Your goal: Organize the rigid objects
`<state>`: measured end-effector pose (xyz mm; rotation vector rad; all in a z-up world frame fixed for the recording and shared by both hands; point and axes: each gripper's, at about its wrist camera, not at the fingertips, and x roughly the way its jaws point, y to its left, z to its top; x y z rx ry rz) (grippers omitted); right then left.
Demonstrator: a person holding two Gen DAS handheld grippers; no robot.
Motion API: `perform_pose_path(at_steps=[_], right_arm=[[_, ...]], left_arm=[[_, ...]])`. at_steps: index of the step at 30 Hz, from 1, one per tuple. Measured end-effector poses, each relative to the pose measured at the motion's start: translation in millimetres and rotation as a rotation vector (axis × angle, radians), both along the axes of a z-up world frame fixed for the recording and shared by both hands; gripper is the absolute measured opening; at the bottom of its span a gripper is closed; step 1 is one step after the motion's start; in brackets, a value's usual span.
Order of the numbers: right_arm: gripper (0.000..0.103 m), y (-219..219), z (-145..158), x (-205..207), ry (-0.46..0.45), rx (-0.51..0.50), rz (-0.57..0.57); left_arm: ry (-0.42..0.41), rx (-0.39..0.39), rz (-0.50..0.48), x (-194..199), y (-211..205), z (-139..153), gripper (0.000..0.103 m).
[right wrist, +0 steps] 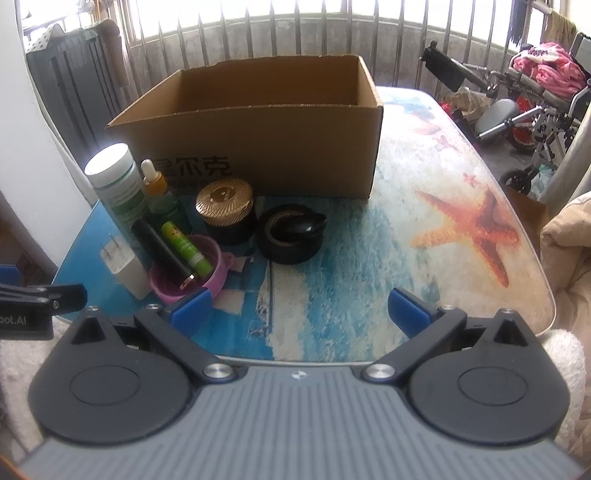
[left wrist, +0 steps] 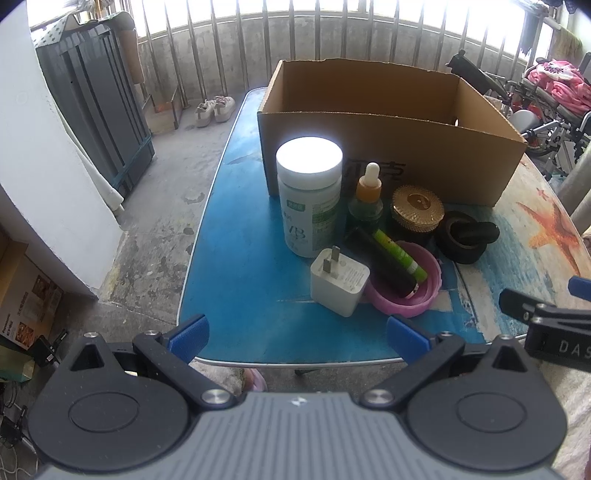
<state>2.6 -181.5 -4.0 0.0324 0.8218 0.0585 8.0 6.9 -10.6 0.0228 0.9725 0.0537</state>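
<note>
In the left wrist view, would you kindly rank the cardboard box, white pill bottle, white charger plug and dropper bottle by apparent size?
1. cardboard box
2. white pill bottle
3. white charger plug, though nearness may inflate it
4. dropper bottle

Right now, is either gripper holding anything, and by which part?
Nothing is held. The left gripper and right gripper are both open, short of the items on the table.

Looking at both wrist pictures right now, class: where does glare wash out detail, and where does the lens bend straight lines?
Left wrist view: the white bottle's lid blows out to pure white, and the window bars bow outward. Right wrist view: the same lid glares, the window behind the cardboard box is overexposed, and the table edge curves.
</note>
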Motion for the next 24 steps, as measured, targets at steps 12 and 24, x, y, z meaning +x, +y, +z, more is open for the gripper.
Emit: perform_pose_path(at_steps=[12,24], right_arm=[[0.102,-29.7,3.2,7.4,-0.125,0.114,0.072],[0.099,-41.3,2.4,16.3,-0.208,0.310,0.193]], left_arm=[[-0.106,-0.169,-0.139,7.6,-7.2,9.1,0.103],[-0.173,-0.156,-0.248,14.8,-33.9,-3.2,0.095]])
